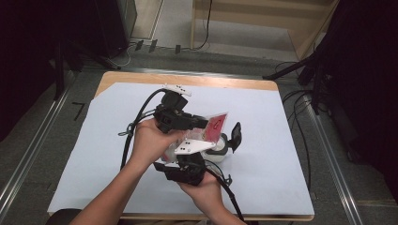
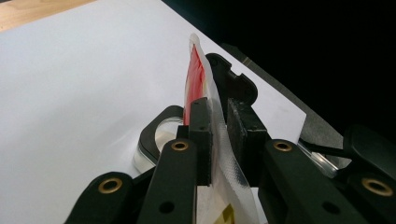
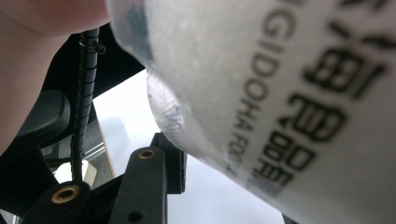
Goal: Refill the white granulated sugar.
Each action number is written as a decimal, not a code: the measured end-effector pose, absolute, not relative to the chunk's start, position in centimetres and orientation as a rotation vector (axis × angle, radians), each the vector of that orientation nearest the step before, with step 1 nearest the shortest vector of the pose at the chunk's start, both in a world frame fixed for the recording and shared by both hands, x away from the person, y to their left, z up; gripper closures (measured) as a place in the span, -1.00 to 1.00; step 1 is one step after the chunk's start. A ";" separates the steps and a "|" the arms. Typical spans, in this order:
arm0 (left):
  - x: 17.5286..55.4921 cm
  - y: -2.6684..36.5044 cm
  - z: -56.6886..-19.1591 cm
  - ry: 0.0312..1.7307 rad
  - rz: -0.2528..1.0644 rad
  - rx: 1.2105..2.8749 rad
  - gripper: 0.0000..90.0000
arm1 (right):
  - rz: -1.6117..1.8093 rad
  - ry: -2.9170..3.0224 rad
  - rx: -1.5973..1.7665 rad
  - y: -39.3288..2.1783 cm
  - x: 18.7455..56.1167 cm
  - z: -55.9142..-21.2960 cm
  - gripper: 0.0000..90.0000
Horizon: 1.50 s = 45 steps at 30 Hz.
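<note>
Beside pouch — clear container.

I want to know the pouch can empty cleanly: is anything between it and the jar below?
Nothing visible: the red pouch, pinched by the left gripper, hangs directly over the open jar.

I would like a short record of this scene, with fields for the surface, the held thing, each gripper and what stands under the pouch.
surface: table covered by a white sheet
held thing: red and white plastic pouch, upright
left gripper: shut on the pouch edge
right gripper: pressed against the printed pouch; grip unclear
under the pouch: clear container with a black hinged lid, lid open
</note>
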<state>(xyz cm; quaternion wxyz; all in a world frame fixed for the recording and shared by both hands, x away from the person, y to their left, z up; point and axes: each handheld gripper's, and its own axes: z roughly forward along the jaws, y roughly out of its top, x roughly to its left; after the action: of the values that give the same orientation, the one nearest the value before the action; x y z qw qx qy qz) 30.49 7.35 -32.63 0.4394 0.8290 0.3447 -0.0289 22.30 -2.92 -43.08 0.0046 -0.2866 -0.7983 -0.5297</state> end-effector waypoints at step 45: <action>31.2 7.6 -32.6 0.854 -0.101 2.059 0.80 | -1.656 -2.551 -0.881 -2.9 22.3 -42.8 0.42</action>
<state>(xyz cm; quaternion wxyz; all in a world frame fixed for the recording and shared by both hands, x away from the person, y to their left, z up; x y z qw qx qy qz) 31.20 7.56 -32.57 0.4394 0.8289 0.3437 -0.0407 22.31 -2.92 -42.81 -0.0122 -0.2782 -0.8056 -0.5230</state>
